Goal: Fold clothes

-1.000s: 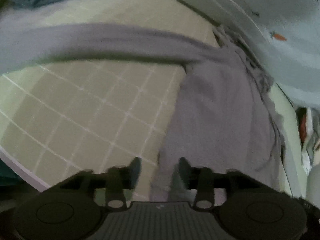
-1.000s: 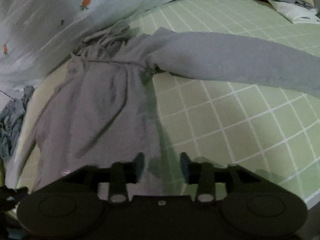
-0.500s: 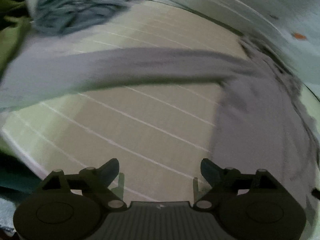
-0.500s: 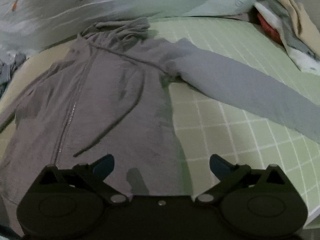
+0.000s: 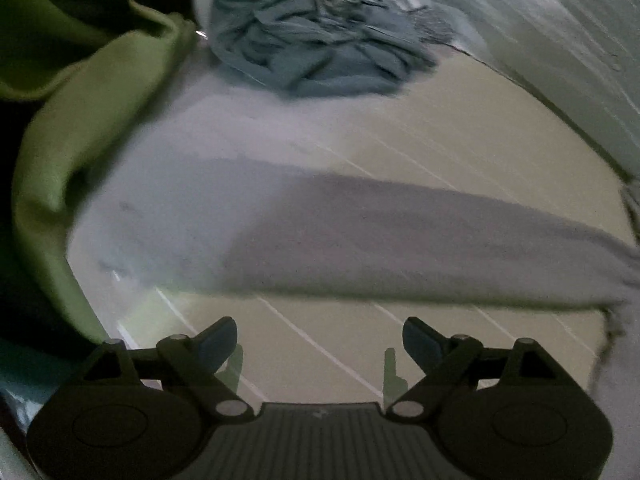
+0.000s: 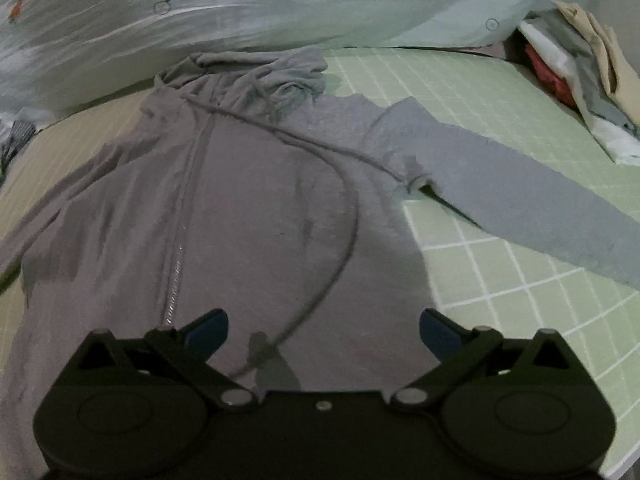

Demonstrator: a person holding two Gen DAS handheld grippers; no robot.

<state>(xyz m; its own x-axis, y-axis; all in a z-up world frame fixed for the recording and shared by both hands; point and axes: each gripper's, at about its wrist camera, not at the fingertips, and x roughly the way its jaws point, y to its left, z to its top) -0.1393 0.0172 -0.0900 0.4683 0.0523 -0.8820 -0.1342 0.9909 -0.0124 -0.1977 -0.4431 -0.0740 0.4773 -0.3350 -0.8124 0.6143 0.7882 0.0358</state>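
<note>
A grey zip-up hoodie (image 6: 248,216) lies flat on the green checked sheet (image 6: 520,280), front up, hood (image 6: 260,72) at the far end. Its right sleeve (image 6: 520,196) stretches out to the right. A drawstring (image 6: 344,216) curves down the chest. My right gripper (image 6: 323,330) is open and empty, hovering over the hoodie's lower hem. In the left wrist view the other sleeve (image 5: 380,240) lies straight across the sheet. My left gripper (image 5: 319,340) is open and empty, just short of that sleeve.
A crumpled blue-grey garment (image 5: 320,36) lies beyond the left sleeve. A green cloth (image 5: 92,92) hangs at the left edge. A pale quilt with carrot prints (image 6: 280,4) runs along the far side. A pile of mixed clothes (image 6: 576,72) sits far right.
Both grippers were shut on the hoodie's lower edge one second ago; both have opened and let go. The left gripper swung left toward the sleeve. The right view lifted over the hoodie body.
</note>
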